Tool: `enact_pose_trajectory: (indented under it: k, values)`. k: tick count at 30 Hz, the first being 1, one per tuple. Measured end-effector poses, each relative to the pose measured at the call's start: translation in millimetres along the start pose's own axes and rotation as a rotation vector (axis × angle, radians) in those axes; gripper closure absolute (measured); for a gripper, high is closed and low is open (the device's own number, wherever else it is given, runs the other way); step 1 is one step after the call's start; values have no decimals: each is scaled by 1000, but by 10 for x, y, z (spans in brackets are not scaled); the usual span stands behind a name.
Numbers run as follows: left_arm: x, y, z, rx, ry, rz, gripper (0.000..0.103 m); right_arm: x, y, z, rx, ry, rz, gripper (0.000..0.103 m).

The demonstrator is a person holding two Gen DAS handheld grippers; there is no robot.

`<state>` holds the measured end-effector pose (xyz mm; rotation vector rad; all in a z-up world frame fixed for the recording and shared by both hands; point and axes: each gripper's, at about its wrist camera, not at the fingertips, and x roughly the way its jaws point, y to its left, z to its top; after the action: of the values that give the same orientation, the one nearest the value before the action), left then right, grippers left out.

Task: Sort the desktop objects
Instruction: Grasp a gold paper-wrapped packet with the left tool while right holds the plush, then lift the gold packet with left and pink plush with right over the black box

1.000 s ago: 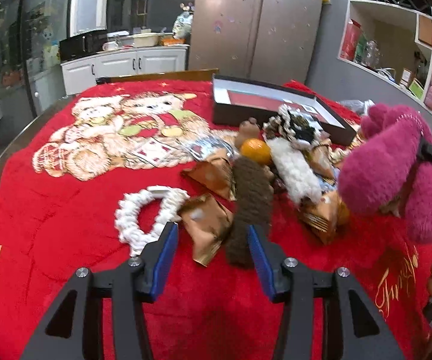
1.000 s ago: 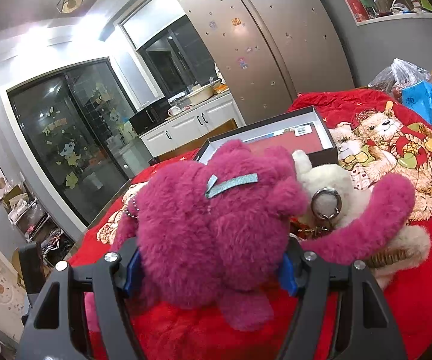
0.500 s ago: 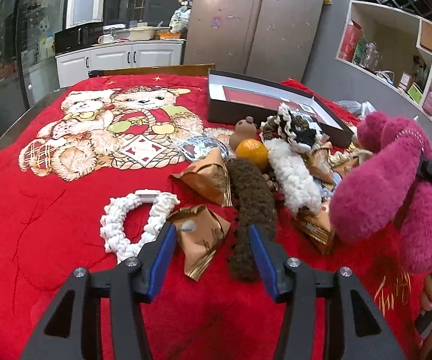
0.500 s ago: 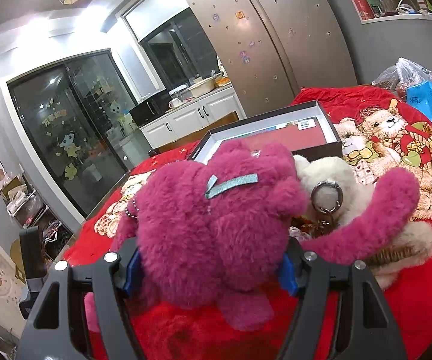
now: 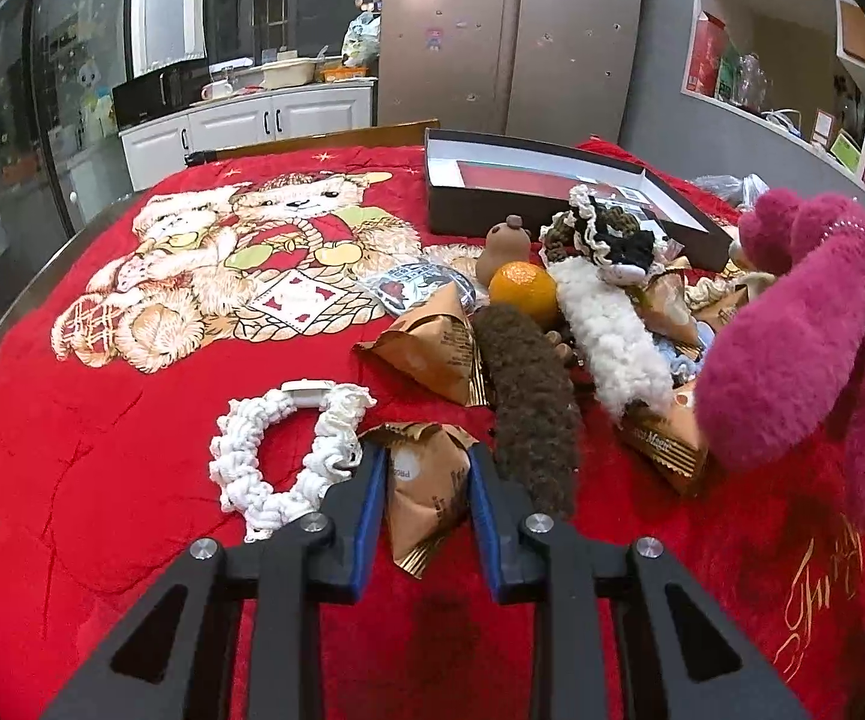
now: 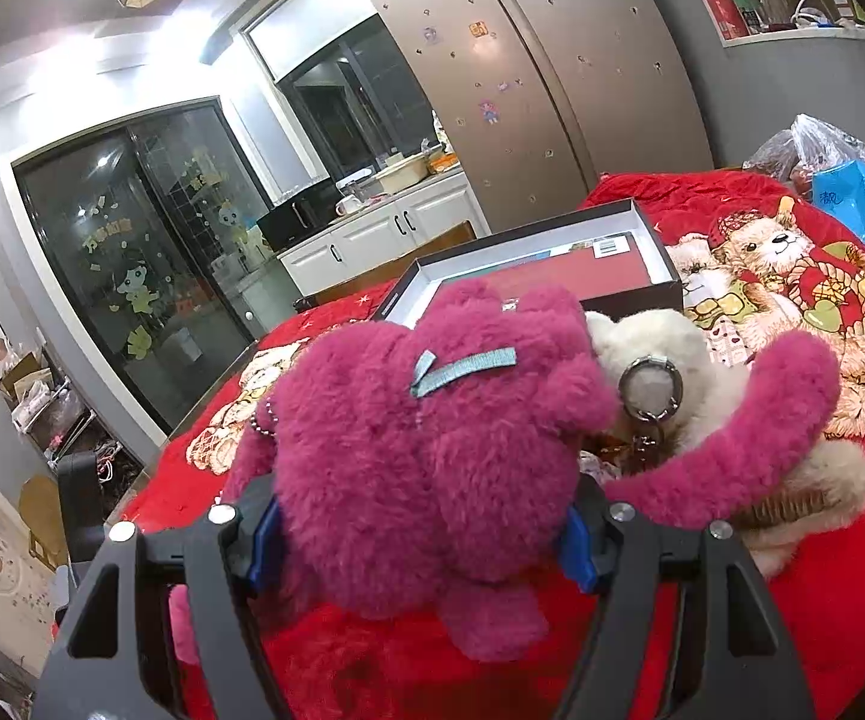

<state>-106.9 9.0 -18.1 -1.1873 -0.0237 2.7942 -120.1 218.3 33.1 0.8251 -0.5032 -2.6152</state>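
Observation:
A brown snack packet lies on the red blanket between the blue pads of my left gripper. The jaws are closing and the pads touch both sides of the packet. A white scrunchie lies just left of it and a brown fuzzy strip just right. My right gripper is shut on a pink plush toy, held above the blanket. The same toy fills the right side of the left wrist view.
A pile behind holds another brown packet, an orange, a white fuzzy strip and a small brown figure. An open dark box sits at the back. A cream plush with a key ring lies beside the pink toy.
My left gripper's jaws have narrowed from wide open onto the brown packet, with the gripper shifted slightly left over it. The right gripper and pink toy have not moved.

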Motion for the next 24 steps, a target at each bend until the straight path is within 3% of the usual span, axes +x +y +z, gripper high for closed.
enact_pose_trajectory:
  k: [15, 24]
  values:
    - [-491, 16, 131, -7, -136, -4, 76, -256, 163, 28, -59, -92, 14, 31]
    - [-600, 60, 318, -25, -142, -38, 76, -401, 395, 119, -101, -124, 34, 31]
